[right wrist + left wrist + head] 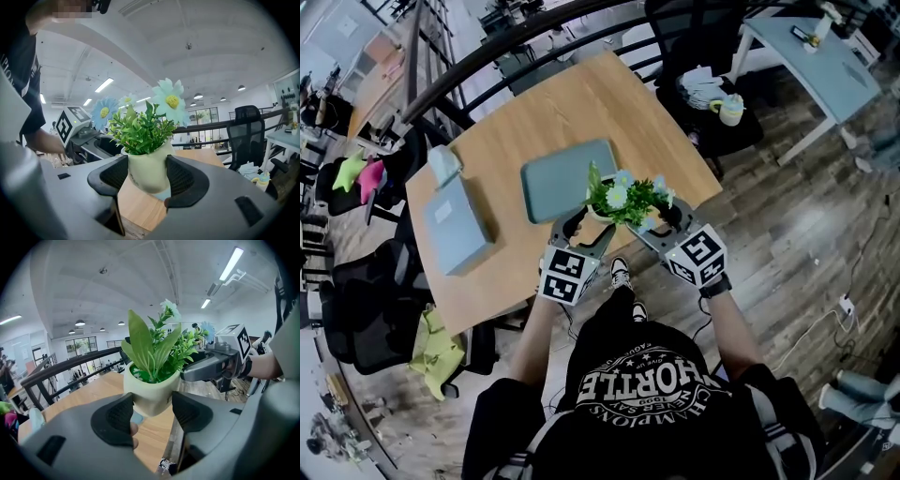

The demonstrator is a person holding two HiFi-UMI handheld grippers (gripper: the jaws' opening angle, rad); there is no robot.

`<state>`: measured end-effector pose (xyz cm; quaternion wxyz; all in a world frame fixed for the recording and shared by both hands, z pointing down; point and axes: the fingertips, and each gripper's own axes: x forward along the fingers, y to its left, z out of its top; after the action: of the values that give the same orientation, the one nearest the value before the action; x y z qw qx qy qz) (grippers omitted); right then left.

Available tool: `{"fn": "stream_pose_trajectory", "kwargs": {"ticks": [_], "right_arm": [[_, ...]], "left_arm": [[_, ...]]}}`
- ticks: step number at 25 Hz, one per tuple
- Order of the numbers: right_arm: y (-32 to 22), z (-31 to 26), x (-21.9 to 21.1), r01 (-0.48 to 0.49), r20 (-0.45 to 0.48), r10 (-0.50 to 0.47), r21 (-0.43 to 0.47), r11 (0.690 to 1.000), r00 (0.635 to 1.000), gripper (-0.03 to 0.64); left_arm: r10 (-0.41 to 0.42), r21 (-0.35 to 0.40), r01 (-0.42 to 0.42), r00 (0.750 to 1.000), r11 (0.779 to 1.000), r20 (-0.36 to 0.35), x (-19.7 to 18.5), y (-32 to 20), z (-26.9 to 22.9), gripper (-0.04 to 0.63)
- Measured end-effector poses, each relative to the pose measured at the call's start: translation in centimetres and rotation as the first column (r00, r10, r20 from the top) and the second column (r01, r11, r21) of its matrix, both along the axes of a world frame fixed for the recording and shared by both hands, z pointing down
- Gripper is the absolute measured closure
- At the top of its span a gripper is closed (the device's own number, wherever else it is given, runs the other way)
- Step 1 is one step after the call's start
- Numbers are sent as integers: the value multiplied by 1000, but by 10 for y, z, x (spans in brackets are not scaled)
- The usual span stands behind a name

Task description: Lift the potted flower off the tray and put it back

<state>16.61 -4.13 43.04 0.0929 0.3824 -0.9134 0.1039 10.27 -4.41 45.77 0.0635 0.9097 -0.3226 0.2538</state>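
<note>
Cream pot gripped by left hand-held gripper and right hand-held gripper, jaws covering its sides.

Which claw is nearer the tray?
Left. The left claw hangs by the tray's near edge; the right claw is past its corner, beyond the flower pot both grip.

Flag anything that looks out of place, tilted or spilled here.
Only the potted flower stands out. It is off the tray, clamped in the air between the left gripper and the right gripper, near the table's front edge. The pot looks roughly upright, and no spill shows.
</note>
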Motion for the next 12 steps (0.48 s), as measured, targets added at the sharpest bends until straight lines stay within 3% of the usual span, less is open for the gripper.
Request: {"fn": "stream_pose_trajectory", "kwargs": {"ticks": [12], "right_arm": [[-73, 21, -29, 18, -16, -19, -45, 999, 1000, 341]], "left_arm": [[-15, -30, 15, 1000, 999, 14, -29, -72, 21, 318]]}}
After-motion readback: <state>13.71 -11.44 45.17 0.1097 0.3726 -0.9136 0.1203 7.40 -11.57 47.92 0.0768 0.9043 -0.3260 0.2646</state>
